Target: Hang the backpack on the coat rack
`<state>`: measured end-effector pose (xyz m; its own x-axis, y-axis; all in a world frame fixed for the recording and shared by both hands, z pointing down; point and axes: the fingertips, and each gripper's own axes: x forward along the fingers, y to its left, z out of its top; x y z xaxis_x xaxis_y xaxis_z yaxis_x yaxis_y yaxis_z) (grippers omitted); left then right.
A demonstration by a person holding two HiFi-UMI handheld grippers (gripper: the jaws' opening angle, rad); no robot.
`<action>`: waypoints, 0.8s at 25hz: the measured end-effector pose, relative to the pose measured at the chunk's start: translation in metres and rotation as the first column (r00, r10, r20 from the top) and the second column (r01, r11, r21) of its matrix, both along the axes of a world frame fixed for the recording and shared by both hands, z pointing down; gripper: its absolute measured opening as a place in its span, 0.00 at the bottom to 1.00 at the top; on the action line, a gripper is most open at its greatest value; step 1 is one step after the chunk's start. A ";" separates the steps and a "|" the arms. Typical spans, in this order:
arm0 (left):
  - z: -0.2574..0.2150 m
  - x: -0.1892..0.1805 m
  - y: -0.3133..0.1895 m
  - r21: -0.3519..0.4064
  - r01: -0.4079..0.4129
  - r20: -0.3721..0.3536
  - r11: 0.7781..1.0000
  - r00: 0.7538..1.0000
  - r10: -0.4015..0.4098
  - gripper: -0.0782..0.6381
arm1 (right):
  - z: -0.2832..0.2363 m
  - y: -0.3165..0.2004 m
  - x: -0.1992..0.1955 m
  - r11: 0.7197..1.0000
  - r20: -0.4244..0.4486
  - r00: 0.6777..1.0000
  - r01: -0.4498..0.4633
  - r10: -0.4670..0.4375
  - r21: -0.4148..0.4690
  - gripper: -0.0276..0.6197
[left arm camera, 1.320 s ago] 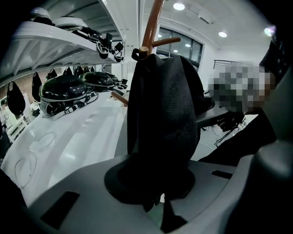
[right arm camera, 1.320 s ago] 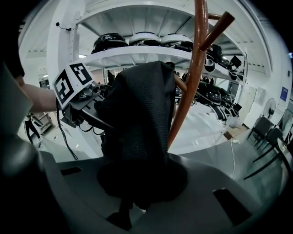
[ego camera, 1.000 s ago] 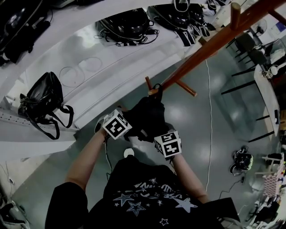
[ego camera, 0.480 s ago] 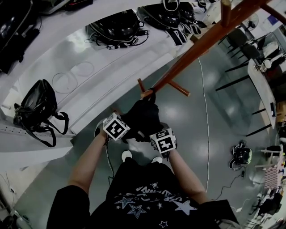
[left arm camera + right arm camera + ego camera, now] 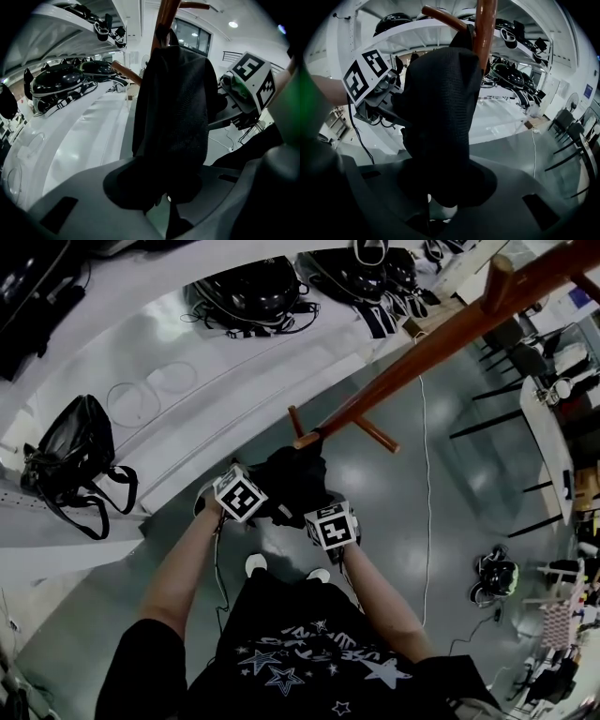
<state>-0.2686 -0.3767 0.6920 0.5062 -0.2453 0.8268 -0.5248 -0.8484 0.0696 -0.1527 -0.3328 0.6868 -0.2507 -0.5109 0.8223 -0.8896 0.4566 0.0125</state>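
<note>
A black backpack (image 5: 295, 479) hangs by its top loop from a low peg (image 5: 307, 438) of the brown wooden coat rack (image 5: 422, 352). Both grippers sit at its lower part. My left gripper (image 5: 267, 502) is at its left side and my right gripper (image 5: 309, 510) at its right. In the left gripper view the backpack (image 5: 173, 108) drapes down between the jaws of the left gripper (image 5: 161, 206), which are opening, with floor showing in the gap. In the right gripper view the backpack (image 5: 440, 117) fills the middle above the right gripper (image 5: 436, 211), whose jaws are opening too.
A black handbag (image 5: 70, 451) lies on the white counter (image 5: 187, 418) at the left. Black helmets and gear (image 5: 253, 287) line the counter's far side. Dark chairs (image 5: 520, 343) stand at the right, and a white cable (image 5: 429, 446) runs across the grey floor.
Both grippers have sunk a little with the backpack's lower part, and the backpack now hangs lower from the peg. The jaws of both have parted.
</note>
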 end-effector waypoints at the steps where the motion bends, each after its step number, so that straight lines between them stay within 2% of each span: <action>1: 0.002 0.000 -0.003 0.002 0.016 0.001 1.000 1.000 -0.016 0.25 | 0.002 -0.002 0.001 1.000 0.000 1.000 -0.005 0.005 -0.006 0.21; 9: 0.014 0.001 -0.015 0.008 0.113 0.003 0.994 0.994 -0.113 0.32 | 0.013 -0.019 0.009 0.999 0.026 0.999 -0.027 0.028 -0.038 0.24; 12: 0.015 0.001 -0.014 0.014 0.144 -0.010 0.989 0.990 -0.144 0.38 | 0.008 -0.021 0.007 0.999 0.056 0.998 -0.022 0.024 -0.037 0.34; 17: 0.013 -0.005 -0.007 0.001 0.210 -0.031 0.978 0.977 -0.210 0.50 | 0.011 -0.012 0.007 0.999 0.077 0.996 0.046 -0.044 -0.024 0.43; 20: 0.006 -0.014 -0.004 0.018 0.255 -0.023 0.967 0.967 -0.254 0.55 | 0.006 -0.009 0.007 0.992 0.063 0.991 0.122 -0.122 -0.001 0.48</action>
<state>-0.2830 -0.3803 0.6979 0.4419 -0.3849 0.8103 -0.7222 -0.6884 0.0669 -0.1460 -0.3418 0.6925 -0.3620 -0.4697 0.8052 -0.8261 0.5619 -0.0436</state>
